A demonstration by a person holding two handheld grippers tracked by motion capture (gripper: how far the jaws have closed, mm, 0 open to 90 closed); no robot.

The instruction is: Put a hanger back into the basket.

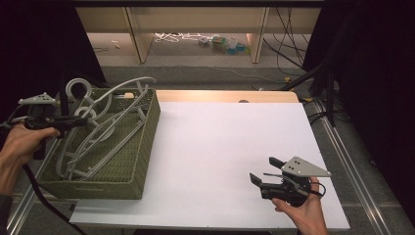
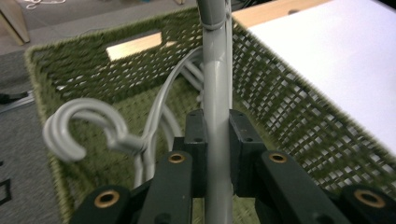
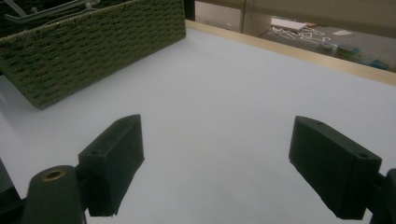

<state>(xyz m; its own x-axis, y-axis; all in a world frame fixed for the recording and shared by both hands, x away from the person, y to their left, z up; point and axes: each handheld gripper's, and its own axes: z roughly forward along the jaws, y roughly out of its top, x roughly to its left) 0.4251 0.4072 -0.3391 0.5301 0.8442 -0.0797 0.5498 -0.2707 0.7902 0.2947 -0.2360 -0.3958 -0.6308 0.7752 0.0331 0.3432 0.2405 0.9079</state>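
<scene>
A: Since the left gripper [image 2: 217,154] is clamped with its fingers [image 2: 196,140] tight on the bar of a grey plastic hanger [image 2: 215,88], how is the item to be entered?

B: Item one, grey plastic hanger: held over the near end of the green woven basket [image 1: 142,147], partly raised, tangled hangers [image 1: 93,142] beneath it. To be lifted slowly and straight, so that the hook [image 2: 79,128] of a neighbouring hanger is not dragged along.

A: And the other tool?

B: Item two, right gripper [image 1: 266,178]: fingers [image 3: 112,158] spread wide, nothing held, resting low over the white tabletop [image 1: 220,147], well apart from the basket. Judged best kept ready to steady the basket wall if the tangle catches.
</scene>
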